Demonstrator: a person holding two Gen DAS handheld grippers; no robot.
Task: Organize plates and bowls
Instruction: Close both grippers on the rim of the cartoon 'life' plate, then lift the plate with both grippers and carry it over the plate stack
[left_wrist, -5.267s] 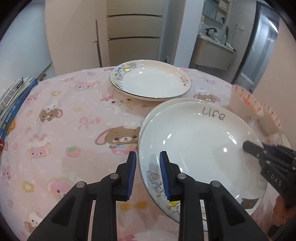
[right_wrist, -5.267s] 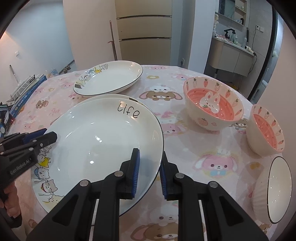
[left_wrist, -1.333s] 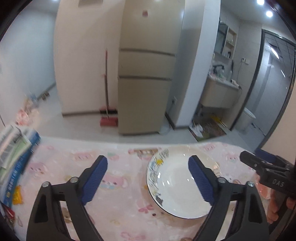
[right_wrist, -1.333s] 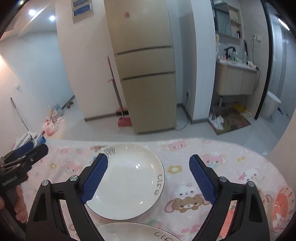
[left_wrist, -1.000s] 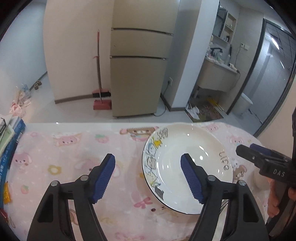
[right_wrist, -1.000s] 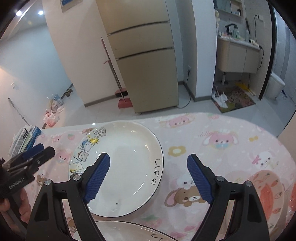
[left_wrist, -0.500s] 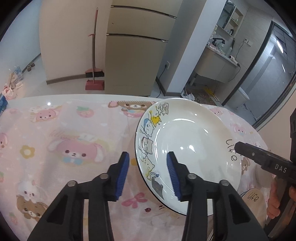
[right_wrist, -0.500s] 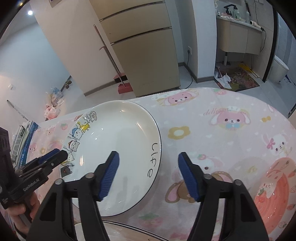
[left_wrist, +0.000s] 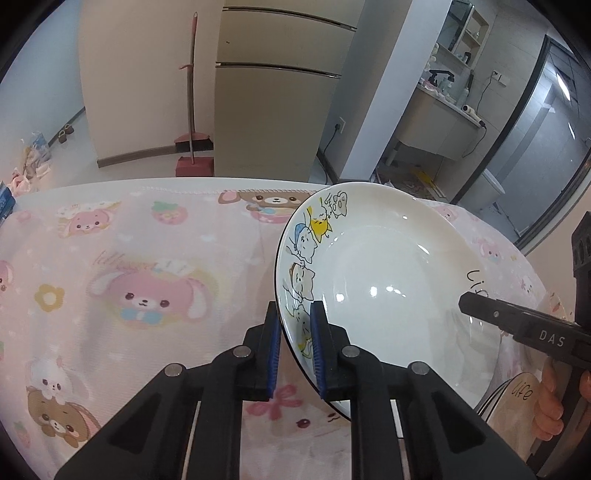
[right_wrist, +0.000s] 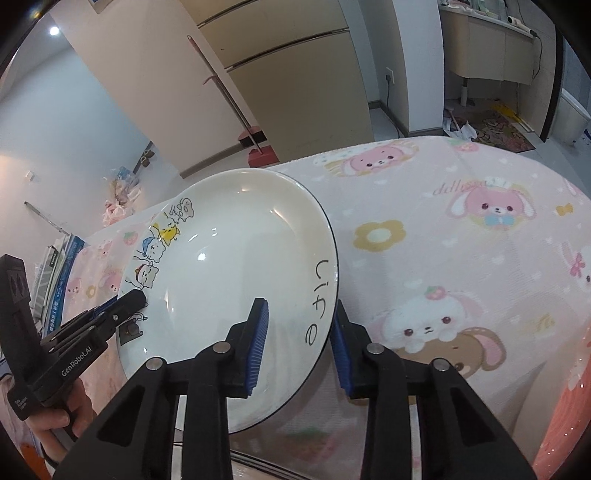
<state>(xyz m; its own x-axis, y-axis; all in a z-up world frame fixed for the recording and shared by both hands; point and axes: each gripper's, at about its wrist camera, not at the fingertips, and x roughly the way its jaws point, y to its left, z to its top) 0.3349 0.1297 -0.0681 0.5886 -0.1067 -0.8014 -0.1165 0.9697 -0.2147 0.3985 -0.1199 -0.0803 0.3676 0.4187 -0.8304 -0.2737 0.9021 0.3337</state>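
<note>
Both your grippers have just been closing on the cartoon-cat plate (left_wrist: 388, 280) at the far edge of the pink cartoon tablecloth (left_wrist: 122, 258). The left gripper (left_wrist: 294, 347) now pinches its rim; the right gripper (right_wrist: 299, 347) straddles the opposite rim, pads not yet touching. I judge lifting comes next. Behind stands a beige refrigerator (left_wrist: 273, 92), then a red broom (left_wrist: 192, 110).

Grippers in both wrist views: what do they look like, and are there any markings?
The left gripper and right gripper match: black angular plastic fingers with silver rivets and ribbed blue pads. White lettering reads "GenRobot.AI" on the left, "DAS" on the right. No sleeves or cables show.
</note>
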